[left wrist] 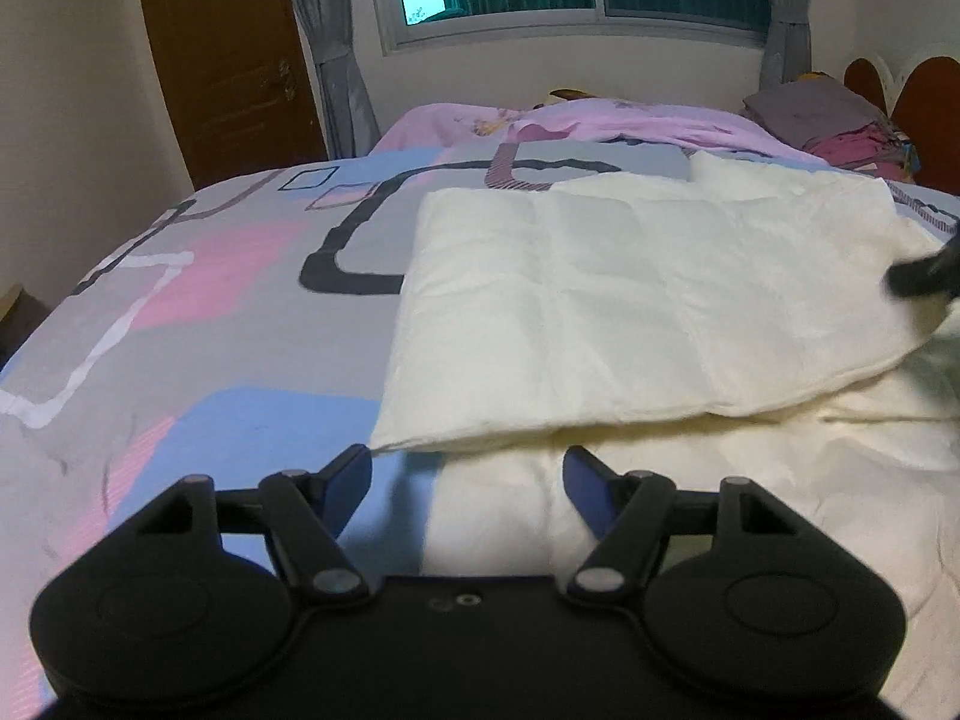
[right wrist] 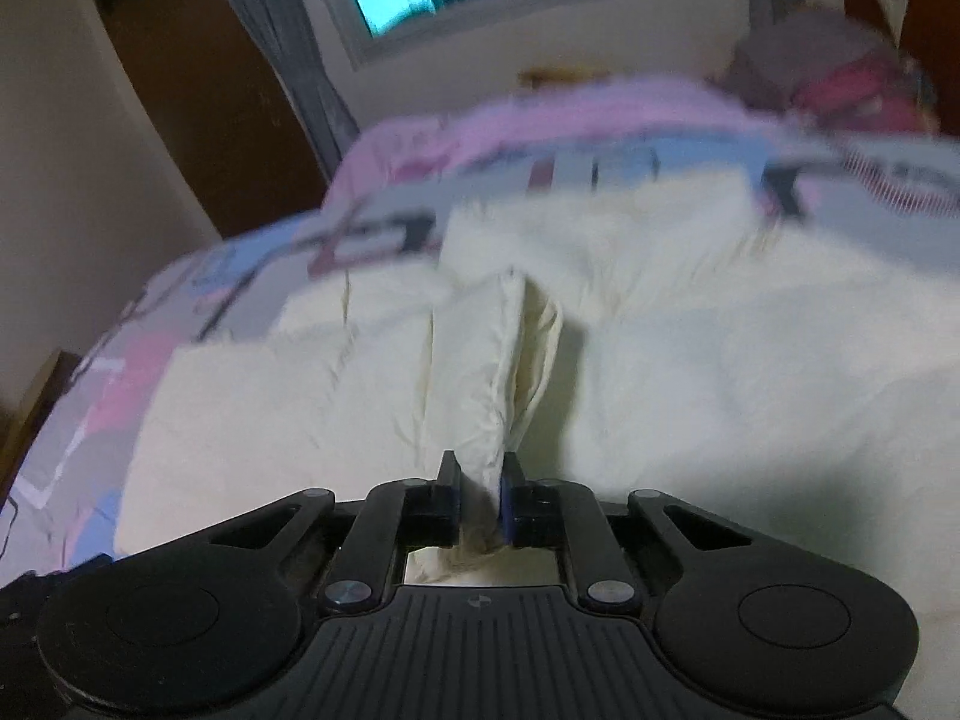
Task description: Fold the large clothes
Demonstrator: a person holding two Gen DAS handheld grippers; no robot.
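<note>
Bed (left wrist: 198,300) with patterned cover carries cream quilt (left wrist: 630,300), folded layer's long axis running left-right; its free near-left corner lies just ahead of left tongs (left wrist: 468,468), spread wide and empty; right tongs (right wrist: 480,492) pinched tight on a quilt ridge

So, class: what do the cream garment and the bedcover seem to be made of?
Cream garment: likely thin matte woven cloth, padded; it creases sharply and puffs where the right gripper pinches it.
Bedcover: probably printed cotton, matte, lightly wrinkled.
</note>
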